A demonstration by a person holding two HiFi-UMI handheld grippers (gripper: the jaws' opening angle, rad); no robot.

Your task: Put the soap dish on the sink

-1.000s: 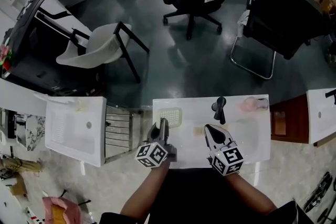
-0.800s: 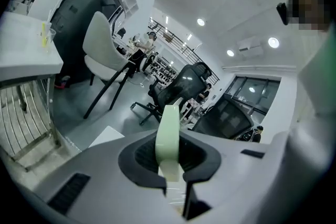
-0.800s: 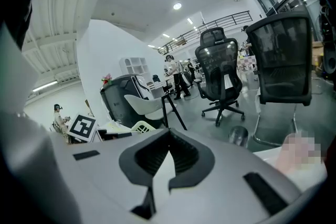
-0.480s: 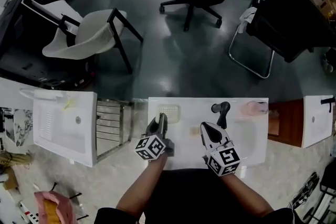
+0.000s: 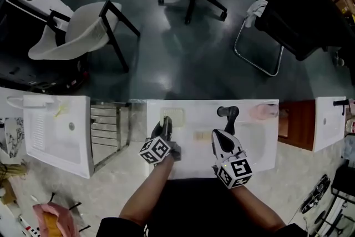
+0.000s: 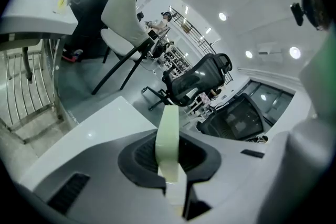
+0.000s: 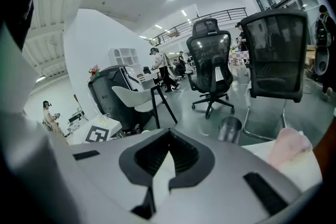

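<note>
The soap dish (image 5: pixel 172 117) is pale green and perforated, over the left ledge of the white sink (image 5: pixel 188 161). My left gripper (image 5: pixel 166 129) is shut on its near edge. In the left gripper view the soap dish (image 6: pixel 168 144) stands edge-on between the jaws of the left gripper (image 6: pixel 169 165), above the white ledge (image 6: pixel 100 128). Whether it rests on the ledge I cannot tell. My right gripper (image 5: pixel 221 140) hovers over the sink's front middle, jaws together and empty. The right gripper (image 7: pixel 167 160) points past the faucet.
A black faucet (image 5: pixel 228 114) stands at the sink's back, a pink lump (image 5: pixel 262 112) right of it and a small beige piece (image 5: pixel 201 135) between the grippers. A second white sink (image 5: pixel 55 130) and metal rack (image 5: pixel 108 129) lie left; a brown cabinet (image 5: pixel 288 122) right.
My left gripper has sunk toward the sink's left ledge with the soap dish still in its jaws. The right gripper has drifted a little forward and lower.
</note>
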